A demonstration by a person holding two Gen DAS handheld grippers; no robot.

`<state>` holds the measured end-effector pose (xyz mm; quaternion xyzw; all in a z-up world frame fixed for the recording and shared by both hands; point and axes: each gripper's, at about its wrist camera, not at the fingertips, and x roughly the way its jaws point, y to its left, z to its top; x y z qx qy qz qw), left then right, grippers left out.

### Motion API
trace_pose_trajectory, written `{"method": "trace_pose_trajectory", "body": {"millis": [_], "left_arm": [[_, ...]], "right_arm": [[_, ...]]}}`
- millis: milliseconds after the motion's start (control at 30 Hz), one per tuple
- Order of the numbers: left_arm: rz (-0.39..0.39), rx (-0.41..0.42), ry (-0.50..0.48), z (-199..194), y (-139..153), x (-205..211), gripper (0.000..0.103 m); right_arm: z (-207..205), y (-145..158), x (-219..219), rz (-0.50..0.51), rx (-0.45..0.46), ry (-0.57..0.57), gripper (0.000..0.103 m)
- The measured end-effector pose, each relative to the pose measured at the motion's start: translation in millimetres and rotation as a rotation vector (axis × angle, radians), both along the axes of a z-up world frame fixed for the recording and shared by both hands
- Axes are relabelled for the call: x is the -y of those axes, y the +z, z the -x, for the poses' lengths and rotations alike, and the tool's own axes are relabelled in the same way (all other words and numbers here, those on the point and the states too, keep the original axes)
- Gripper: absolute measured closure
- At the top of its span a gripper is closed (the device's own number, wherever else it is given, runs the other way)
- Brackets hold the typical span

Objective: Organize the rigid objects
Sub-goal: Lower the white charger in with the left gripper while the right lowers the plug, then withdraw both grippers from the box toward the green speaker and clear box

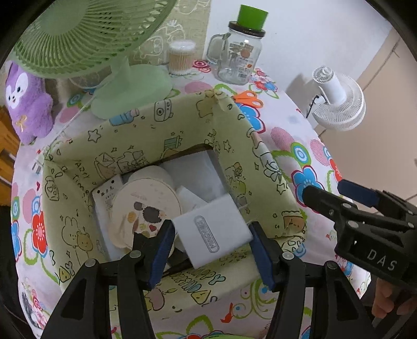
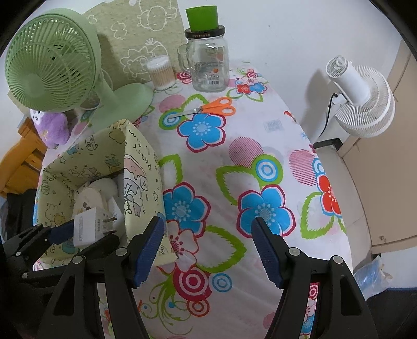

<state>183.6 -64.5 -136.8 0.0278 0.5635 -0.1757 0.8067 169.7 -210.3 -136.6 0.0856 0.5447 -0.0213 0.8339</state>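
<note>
My left gripper (image 1: 211,250) is shut on a white power adapter (image 1: 212,229) and holds it over the open yellow-green fabric storage box (image 1: 182,122). The adapter also shows in the right wrist view (image 2: 88,226), with its prongs pointing right. Inside the box lie a round cream case (image 1: 146,208), a white card (image 1: 106,194) and white paper. My right gripper (image 2: 208,247) is open and empty above the floral tablecloth, to the right of the box (image 2: 140,167). It also shows in the left wrist view (image 1: 338,193). Orange scissors (image 2: 208,107) lie on the cloth beyond.
At the back of the table stand a green desk fan (image 2: 52,62), a cotton swab tub (image 2: 160,73), and a glass jar (image 2: 208,65) with a green cup (image 2: 202,17) on it. A purple plush (image 1: 26,101) sits left. A white fan (image 2: 362,99) stands off the table, right.
</note>
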Motion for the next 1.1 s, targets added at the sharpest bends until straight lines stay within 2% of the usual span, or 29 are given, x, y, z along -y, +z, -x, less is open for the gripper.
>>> {"method": "trace_pose_trajectory", "body": {"millis": [67,267,367,667,1100], "left_arm": [[-0.003,0.005,0.009,1,1,-2,0.030],[-0.008,0.027,0.021,6,11,-7,0.015],[-0.023,0.047,0.031,11,18,-10,0.011],[-0.044,0.084,0.078,26,35,-24,0.005],[-0.062,0.139,0.126,55,56,-32,0.005]], "right_arm": [[0,-1,-1,-0.004,-0.004,0.003,0.030],[1,3,-3,-0.009,0.008,0.011,0.030],[3,8,-5,-0.012,0.023,0.018,0.027],[12,25,-19,-0.029,0.068,0.065,0.022],[33,49,-38,-0.038,0.127,0.142,0.015]]}}
